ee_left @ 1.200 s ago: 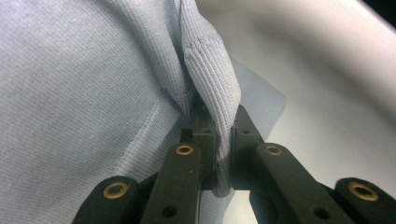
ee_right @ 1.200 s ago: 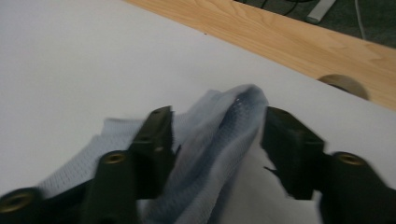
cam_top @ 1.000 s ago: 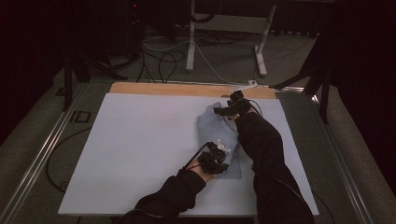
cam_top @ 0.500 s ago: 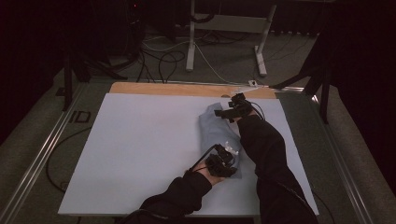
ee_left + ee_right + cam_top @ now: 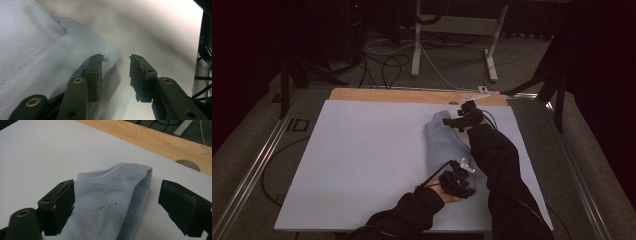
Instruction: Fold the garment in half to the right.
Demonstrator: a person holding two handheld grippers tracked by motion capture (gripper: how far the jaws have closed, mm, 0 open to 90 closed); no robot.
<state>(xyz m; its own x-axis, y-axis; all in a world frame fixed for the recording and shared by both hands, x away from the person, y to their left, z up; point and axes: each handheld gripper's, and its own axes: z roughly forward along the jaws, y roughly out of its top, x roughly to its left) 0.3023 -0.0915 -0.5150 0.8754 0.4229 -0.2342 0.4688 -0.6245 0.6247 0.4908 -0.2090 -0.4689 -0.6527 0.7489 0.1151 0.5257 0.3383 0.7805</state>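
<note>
Blue garment (image 5: 443, 142), partly hidden beneath a dark sleeve (image 5: 494, 155).

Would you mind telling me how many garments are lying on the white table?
1: a folded light blue knit garment lies right of centre on the white table, between the two grippers. The sleeves cover part of it, so anything beneath them stays hidden.

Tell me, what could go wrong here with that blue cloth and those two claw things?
The left gripper has just been opening; its jaws stand apart beside the hem of the light blue garment, nothing between them. Pulling away, a frayed pad could snag that hem and undo the fold. The right gripper, open astride the far end, might drag or bunch the garment if it shifts.
</note>
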